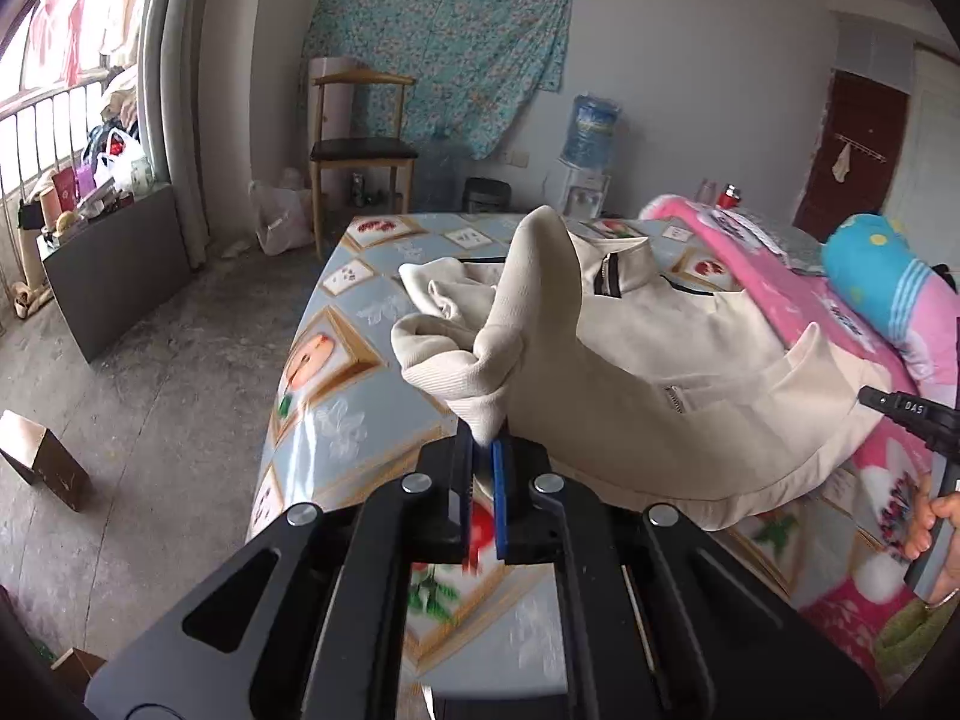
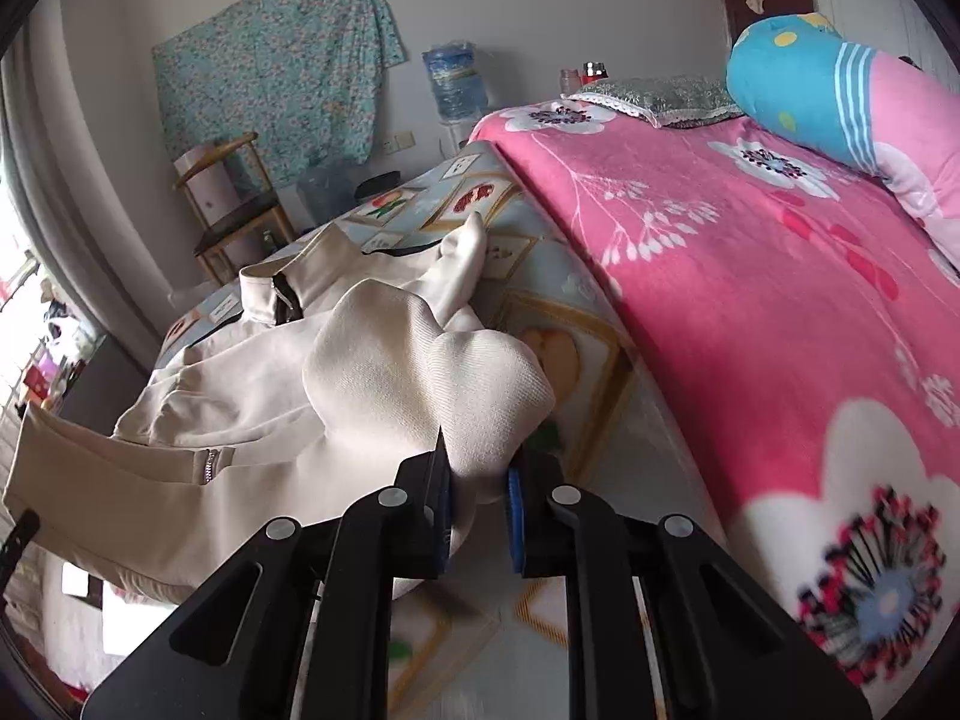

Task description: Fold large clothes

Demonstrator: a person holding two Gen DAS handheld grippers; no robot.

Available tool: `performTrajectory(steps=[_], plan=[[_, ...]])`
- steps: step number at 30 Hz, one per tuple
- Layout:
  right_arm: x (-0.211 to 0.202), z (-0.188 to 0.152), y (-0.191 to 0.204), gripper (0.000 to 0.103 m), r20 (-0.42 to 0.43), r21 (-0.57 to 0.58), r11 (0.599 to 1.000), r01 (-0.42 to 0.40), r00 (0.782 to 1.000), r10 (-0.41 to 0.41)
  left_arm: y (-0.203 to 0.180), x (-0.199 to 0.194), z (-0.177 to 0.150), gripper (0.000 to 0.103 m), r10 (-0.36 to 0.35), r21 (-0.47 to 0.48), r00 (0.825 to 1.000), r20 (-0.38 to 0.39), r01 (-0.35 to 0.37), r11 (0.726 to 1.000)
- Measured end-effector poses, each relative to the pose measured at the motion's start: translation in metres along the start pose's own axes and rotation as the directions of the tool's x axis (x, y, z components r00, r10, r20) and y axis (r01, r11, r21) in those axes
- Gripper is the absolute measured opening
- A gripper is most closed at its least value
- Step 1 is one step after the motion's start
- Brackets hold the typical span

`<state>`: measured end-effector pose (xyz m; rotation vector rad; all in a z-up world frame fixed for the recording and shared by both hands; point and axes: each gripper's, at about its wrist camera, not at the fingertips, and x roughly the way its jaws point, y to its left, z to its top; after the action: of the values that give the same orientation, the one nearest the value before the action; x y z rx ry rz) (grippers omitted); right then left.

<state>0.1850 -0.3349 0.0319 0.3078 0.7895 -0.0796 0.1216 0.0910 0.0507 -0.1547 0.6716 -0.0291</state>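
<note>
While your left gripper [image 1: 485,450] sits low over the patterned surface [image 1: 336,420], its fingers are clamped on a ribbed cuff of the cream jacket [image 1: 660,360], which rises straight up from between the fingertips and bunches just ahead of them. Beyond that pinch, the sleeve arches forward and to the right of your fingers, then falls onto the body of the jacket, which lies spread over the surface ahead and to the right. A zipped pocket [image 1: 675,399] shows on the panel to the right of the fingers, and the collar with its dark zipper [image 1: 606,276] lies farther ahead. At the far right edge you can see your right hand [image 1: 939,525] holding the other tool.

Your right gripper [image 2: 477,489] has its fingers closed on a thick fold of the same jacket [image 2: 240,420]; the cloth fills the gap between the blue pads [image 2: 516,516] and bulges upward just ahead of them. From there the jacket spreads ahead and to the left of your fingers, with a pocket zipper [image 2: 210,465] well to the left and the collar [image 2: 282,294] farther ahead on the left. A loose sleeve end [image 2: 465,258] lies straight ahead, past the bulge. To the right of the fingers, a pink floral blanket [image 2: 750,330] covers the bed, with a blue and pink bolster [image 2: 828,102] at its far end.
</note>
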Motion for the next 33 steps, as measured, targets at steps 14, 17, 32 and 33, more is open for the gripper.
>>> performTrajectory(steps=[14, 17, 32, 33], plan=[[-0.003, -0.035, -0.086, 0.052, -0.162, 0.186, 0.981, 0.052, 0.987, -0.021, 0.104, 0.006, -0.054, 0.026, 0.102, -0.219, 0.972, -0.21, -0.148, 0.964], [-0.016, -0.021, -0.073, 0.055, -0.111, 0.145, 0.988, 0.054, 0.993, -0.038, 0.09, 0.005, -0.042, 0.029, 0.069, -0.174, 0.982, -0.178, -0.1, 0.98], [0.068, -0.059, 0.129, 0.067, -0.427, -0.329, 0.879, -0.345, 0.885, 0.187, -0.061, 0.103, -0.054, 0.051, -0.022, 0.223, 0.93, -0.366, 0.111, 0.968], [0.072, -0.061, 0.13, 0.065, -0.431, -0.346, 0.876, -0.336, 0.886, 0.17, -0.062, 0.103, -0.055, 0.049, -0.015, 0.238, 0.933, -0.358, 0.107, 0.965]])
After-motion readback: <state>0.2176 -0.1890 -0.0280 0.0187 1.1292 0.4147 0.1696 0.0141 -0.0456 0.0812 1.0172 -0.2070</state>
